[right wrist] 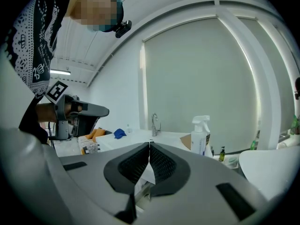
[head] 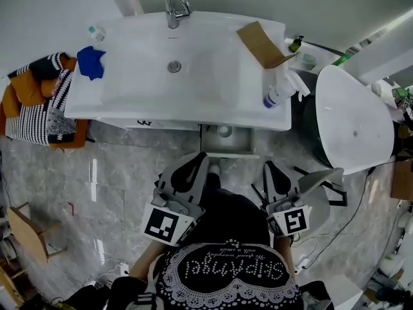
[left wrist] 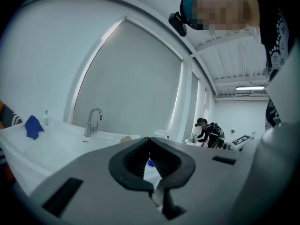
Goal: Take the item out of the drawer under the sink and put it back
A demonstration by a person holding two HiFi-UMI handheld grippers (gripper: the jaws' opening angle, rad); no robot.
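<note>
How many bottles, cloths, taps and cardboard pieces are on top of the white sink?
bottles: 2, the spray bottle and the small bottle
blue cloth: 1
tap: 1
cardboard piece: 1
Total: 5

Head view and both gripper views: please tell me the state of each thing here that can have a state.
Drawer: pulled open, with a round white item inside.
Left tongs: shut, nothing held.
Right tongs: shut, nothing held.
Spray bottle: upright.
Blue cloth: crumpled.
</note>
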